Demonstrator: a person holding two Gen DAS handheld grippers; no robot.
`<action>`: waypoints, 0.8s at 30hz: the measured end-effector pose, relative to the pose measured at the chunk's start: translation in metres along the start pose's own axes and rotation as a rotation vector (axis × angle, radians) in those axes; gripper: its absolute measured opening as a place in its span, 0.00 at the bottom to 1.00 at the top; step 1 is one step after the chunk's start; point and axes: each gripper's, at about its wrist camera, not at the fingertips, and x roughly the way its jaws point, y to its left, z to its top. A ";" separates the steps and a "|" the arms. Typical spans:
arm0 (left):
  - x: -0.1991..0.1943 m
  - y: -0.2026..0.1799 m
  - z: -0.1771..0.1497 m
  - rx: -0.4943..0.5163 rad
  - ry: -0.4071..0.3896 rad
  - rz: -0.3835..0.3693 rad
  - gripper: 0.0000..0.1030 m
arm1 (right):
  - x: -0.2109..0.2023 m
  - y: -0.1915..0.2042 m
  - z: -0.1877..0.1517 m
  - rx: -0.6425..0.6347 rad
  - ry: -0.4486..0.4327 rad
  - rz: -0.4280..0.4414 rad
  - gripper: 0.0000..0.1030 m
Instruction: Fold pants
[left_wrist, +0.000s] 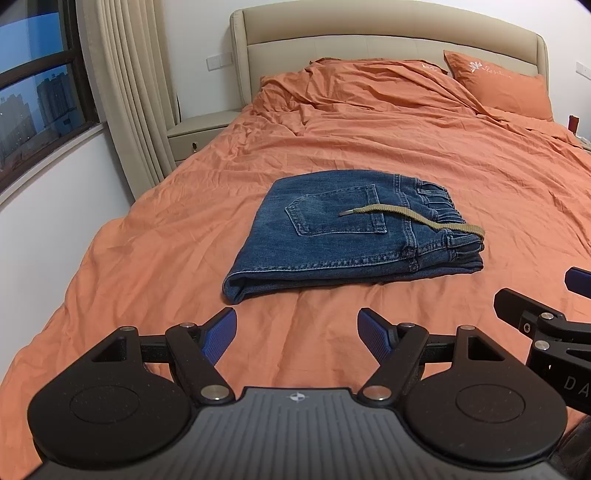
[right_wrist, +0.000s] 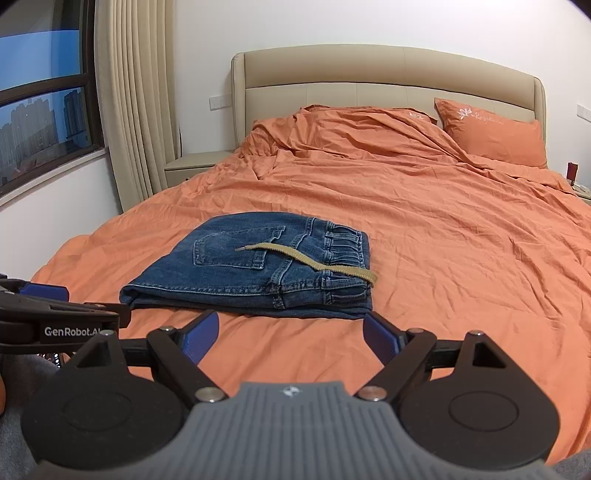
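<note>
Blue denim pants (left_wrist: 332, 236) (right_wrist: 243, 273) lie folded into a compact stack on the orange bed, back pocket up, elastic waistband at the right. A tan drawstring (left_wrist: 413, 216) (right_wrist: 314, 260) trails across the top. My left gripper (left_wrist: 296, 334) hovers open just short of the stack's near edge, nothing between its blue pads. My right gripper (right_wrist: 291, 338) is also open and empty, close to the near edge by the waistband. Each gripper shows at the side of the other's view.
The orange sheet (left_wrist: 406, 147) is wrinkled, with rumpled bedding and a pillow (left_wrist: 498, 86) by the beige headboard (right_wrist: 388, 70). A nightstand (left_wrist: 199, 127), curtain (right_wrist: 136, 103) and window (left_wrist: 33, 99) stand to the left. A grey sleeve (right_wrist: 22, 373) shows at lower left.
</note>
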 end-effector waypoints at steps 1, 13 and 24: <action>0.000 0.000 0.000 0.000 0.000 0.000 0.85 | 0.000 0.000 0.000 -0.003 -0.002 -0.002 0.79; 0.000 0.000 0.000 0.002 0.000 -0.001 0.85 | -0.003 0.002 0.001 -0.011 -0.010 -0.004 0.79; -0.001 0.000 0.000 0.006 -0.004 -0.001 0.85 | -0.005 0.001 0.002 -0.012 -0.013 -0.002 0.79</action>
